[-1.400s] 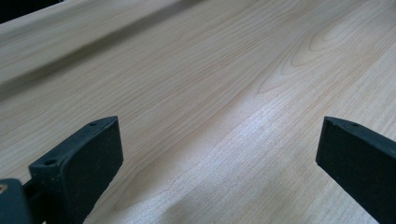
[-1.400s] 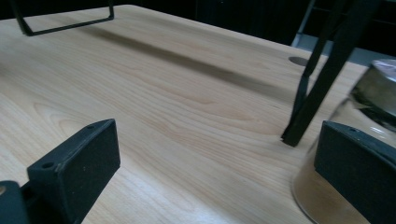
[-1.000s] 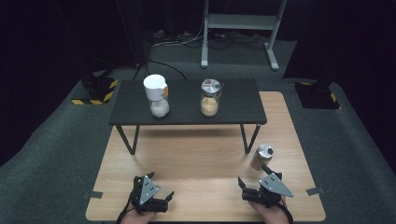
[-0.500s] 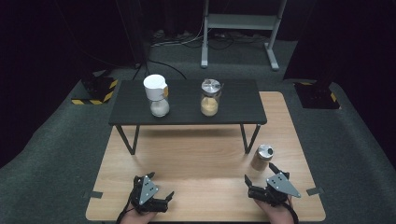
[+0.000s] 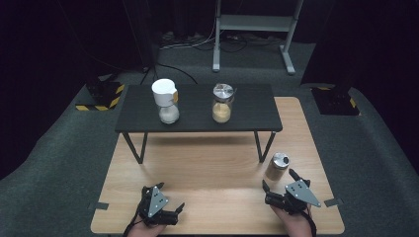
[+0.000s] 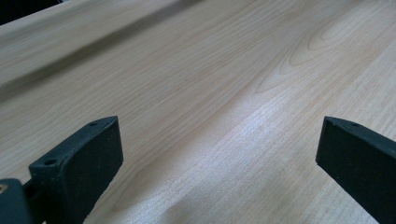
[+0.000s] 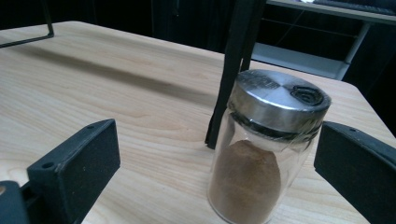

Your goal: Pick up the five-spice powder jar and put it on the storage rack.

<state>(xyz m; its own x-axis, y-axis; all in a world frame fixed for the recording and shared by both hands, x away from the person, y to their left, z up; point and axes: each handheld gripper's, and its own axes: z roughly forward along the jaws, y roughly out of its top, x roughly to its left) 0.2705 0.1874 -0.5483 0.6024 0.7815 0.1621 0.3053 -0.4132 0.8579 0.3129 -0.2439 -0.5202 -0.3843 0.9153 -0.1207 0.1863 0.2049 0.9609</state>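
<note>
1. My right claw [image 5: 280, 183] hovers low over the near right part of the wooden surface [image 5: 207, 168], its jaws spread wide and holding nothing.
2. The spice jar [image 5: 276, 166] stands upright on the wood just ahead of that claw, near the right front leg of the small black table [image 5: 247, 111].
3. In the right gripper view the spice jar [image 7: 266, 149] sits between the lines of my two jaws but ahead of them, nearer the right jaw and touching neither.
4. The jar is clear glass with a silvery metal lid, and brown powder fills roughly its lower half.
5. Behind the jar in that view, the black table's leg [image 7: 233, 70] comes down to the wood just beside it.
6. My left claw [image 5: 160, 206] rests low at the near left of the surface, well apart from the jar.
7. Its jaws also stand wide apart and grip nothing; in the left gripper view there is bare wood grain [image 6: 210, 93] between them.
8. On the black table, farther back, stand a jar with a white cap [image 5: 166, 101] holding white grains and a metal-lidded jar [image 5: 222, 103] of tan grains, well apart from each other.
</note>
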